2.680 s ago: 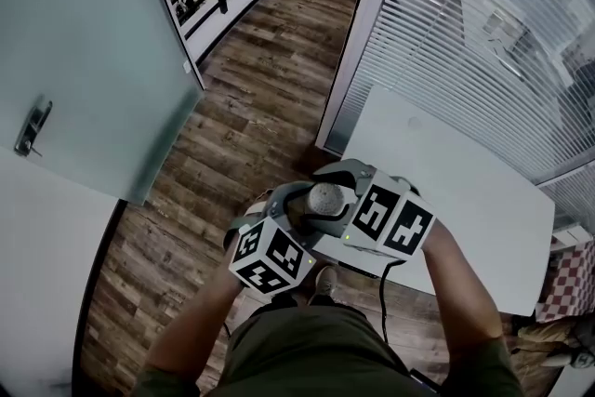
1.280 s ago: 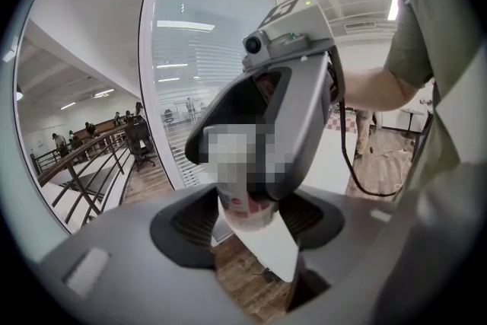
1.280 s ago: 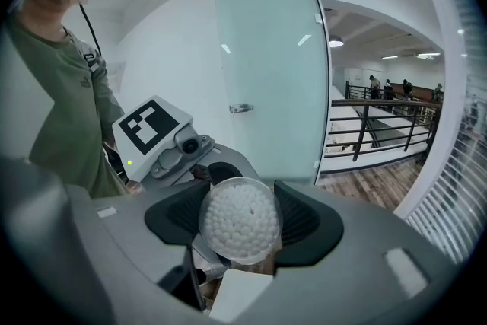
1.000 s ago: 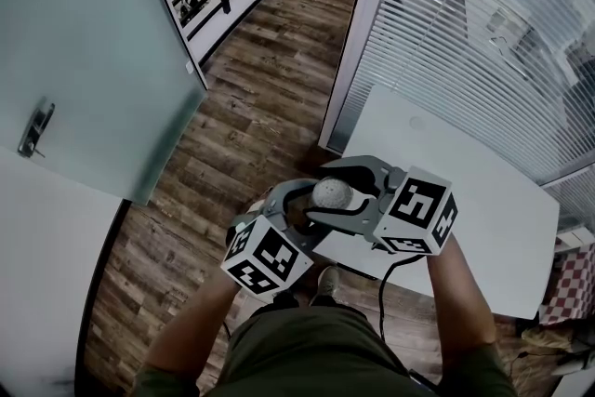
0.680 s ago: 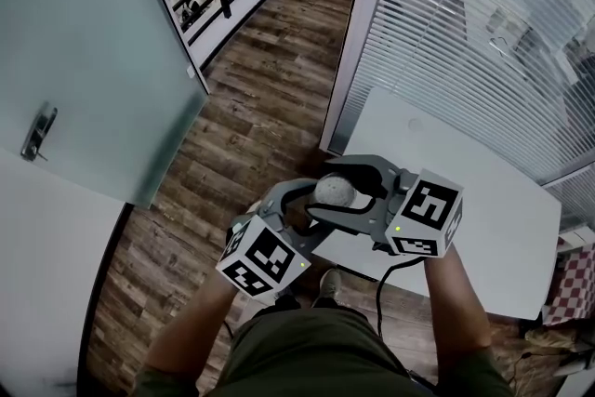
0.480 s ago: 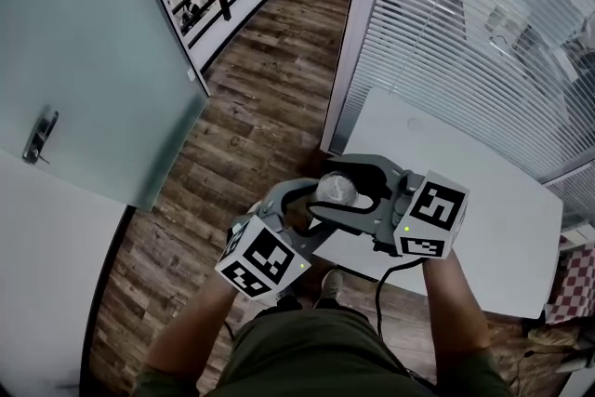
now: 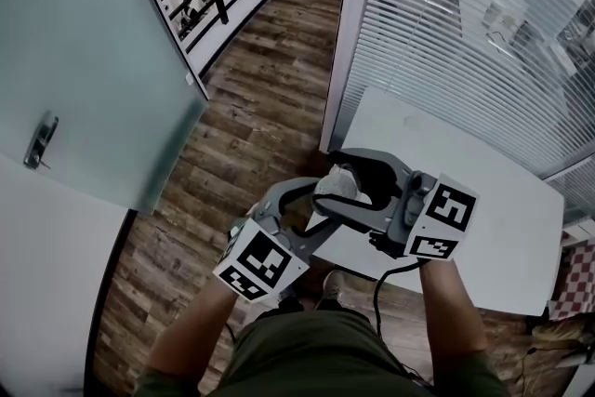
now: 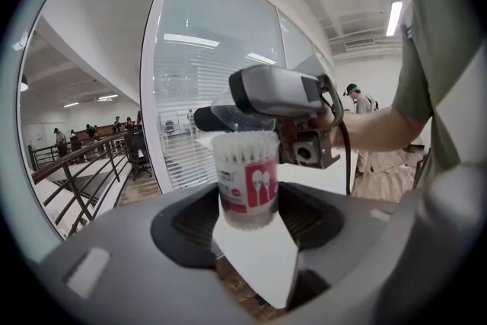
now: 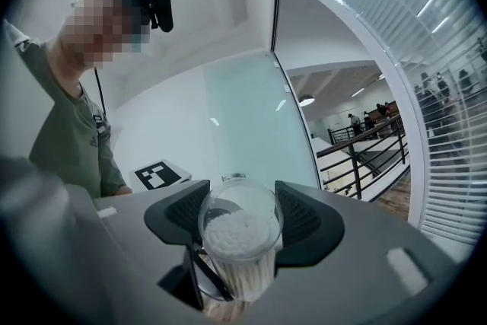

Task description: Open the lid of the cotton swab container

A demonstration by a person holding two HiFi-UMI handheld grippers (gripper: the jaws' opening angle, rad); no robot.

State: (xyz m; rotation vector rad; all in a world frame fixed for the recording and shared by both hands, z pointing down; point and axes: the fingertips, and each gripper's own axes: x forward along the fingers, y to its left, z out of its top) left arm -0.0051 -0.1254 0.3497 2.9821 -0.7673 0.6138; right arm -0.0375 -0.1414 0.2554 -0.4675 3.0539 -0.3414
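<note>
Left claw [image 8: 245, 218] clamps the cotton swab container [image 8: 245, 177] upright at frame centre, steadying it, while right claw [image 9: 240, 228] pinches the clear lid [image 9: 240, 203], tilted off the swabs [image 8: 243, 142].

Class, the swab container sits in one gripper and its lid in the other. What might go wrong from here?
1. The cotton swab container, full and uncovered, is held in the air by the left gripper above the wooden floor; a tilt would likely spill swabs.
2. The clear lid in the right gripper looks smooth; it may slip and drop.
</note>
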